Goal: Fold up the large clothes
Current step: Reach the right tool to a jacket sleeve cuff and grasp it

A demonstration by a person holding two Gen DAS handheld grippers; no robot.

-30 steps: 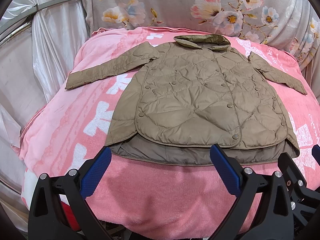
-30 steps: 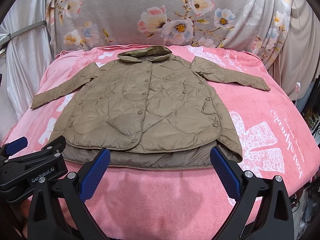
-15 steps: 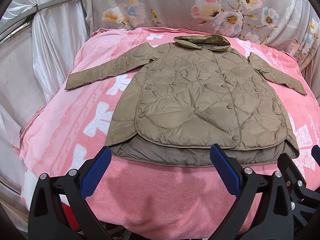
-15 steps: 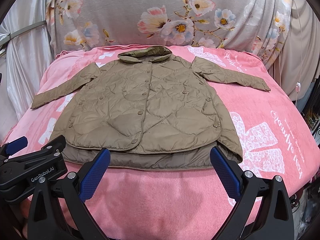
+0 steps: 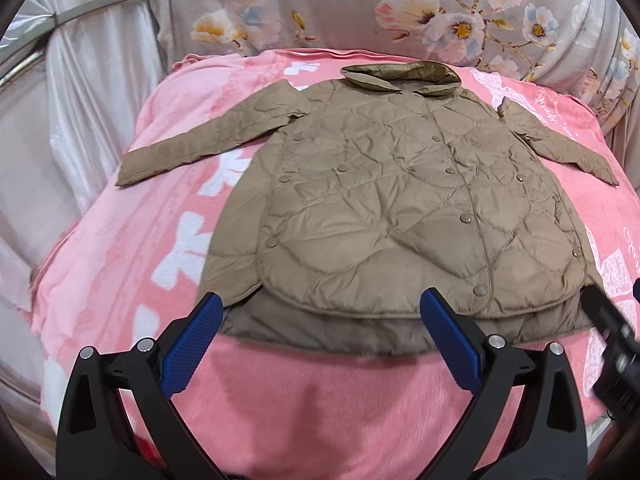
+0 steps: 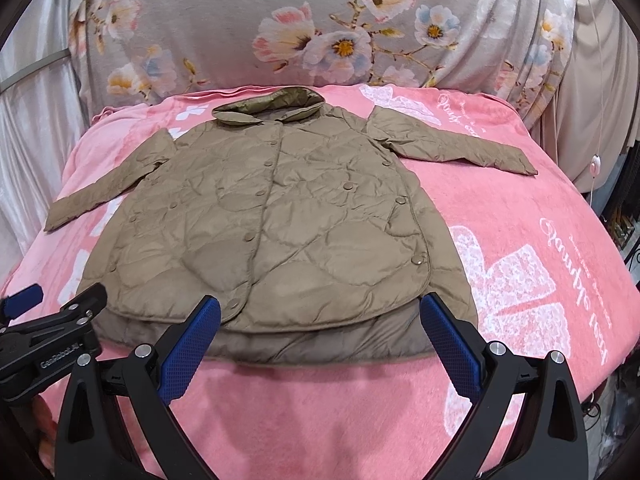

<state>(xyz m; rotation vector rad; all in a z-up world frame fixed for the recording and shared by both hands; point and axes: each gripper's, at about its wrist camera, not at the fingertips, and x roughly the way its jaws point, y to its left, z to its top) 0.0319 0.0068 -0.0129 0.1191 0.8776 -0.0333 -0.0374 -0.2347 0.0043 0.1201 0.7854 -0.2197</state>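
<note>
A tan quilted coat (image 5: 392, 208) lies flat and buttoned on a pink blanket (image 5: 320, 408), collar at the far end, both sleeves spread out to the sides. It also shows in the right wrist view (image 6: 272, 232). My left gripper (image 5: 320, 336) is open and empty, hovering over the coat's near hem towards its left side. My right gripper (image 6: 320, 336) is open and empty above the hem's right part. The left gripper also shows at the right wrist view's left edge (image 6: 52, 320).
The pink blanket (image 6: 540, 260) covers a raised bed-like surface. A floral grey cloth (image 6: 320, 28) hangs behind it. Shiny white drapery (image 5: 80, 100) stands on the left. A white cord (image 6: 595, 164) hangs at the right.
Both grippers have moved slightly forward towards the coat's hem. The coat has not moved.
</note>
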